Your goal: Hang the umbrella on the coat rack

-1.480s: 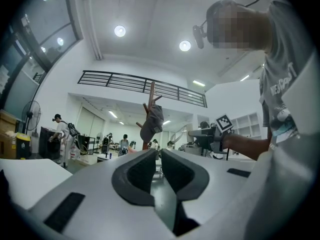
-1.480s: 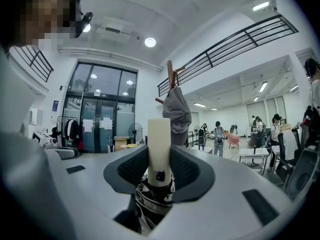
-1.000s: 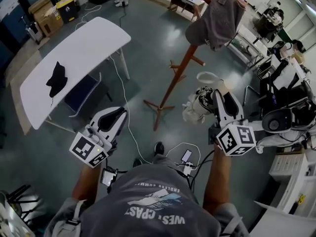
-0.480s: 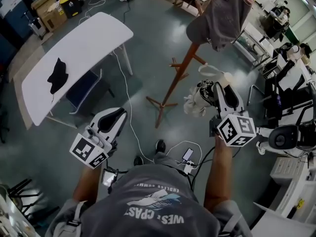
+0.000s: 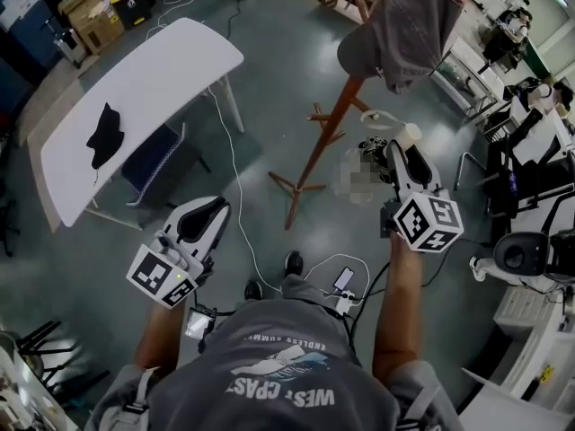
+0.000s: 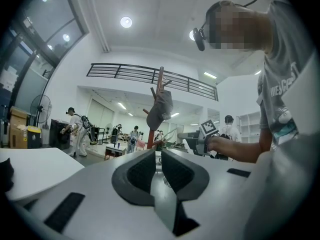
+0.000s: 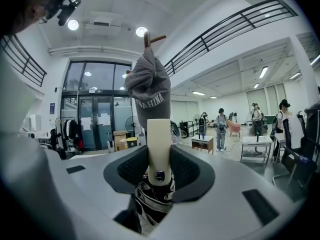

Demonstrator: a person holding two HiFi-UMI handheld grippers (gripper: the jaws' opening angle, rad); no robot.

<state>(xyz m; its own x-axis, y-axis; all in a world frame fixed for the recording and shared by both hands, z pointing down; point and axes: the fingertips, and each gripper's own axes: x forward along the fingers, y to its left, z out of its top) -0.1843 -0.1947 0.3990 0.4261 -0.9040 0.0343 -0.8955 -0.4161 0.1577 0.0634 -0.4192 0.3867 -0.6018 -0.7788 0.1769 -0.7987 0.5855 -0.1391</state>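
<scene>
One umbrella [image 7: 158, 134], handle clamped between jaws of the right claw [image 7: 159, 165]

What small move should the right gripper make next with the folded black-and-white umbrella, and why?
Probably ease the right gripper, shut on the cream handle of the black-and-white folded umbrella, toward a bare lower peg of the brown wooden coat rack. The umbrella is held beside the pole, not yet hung, and the grey cap already covers the top.
</scene>
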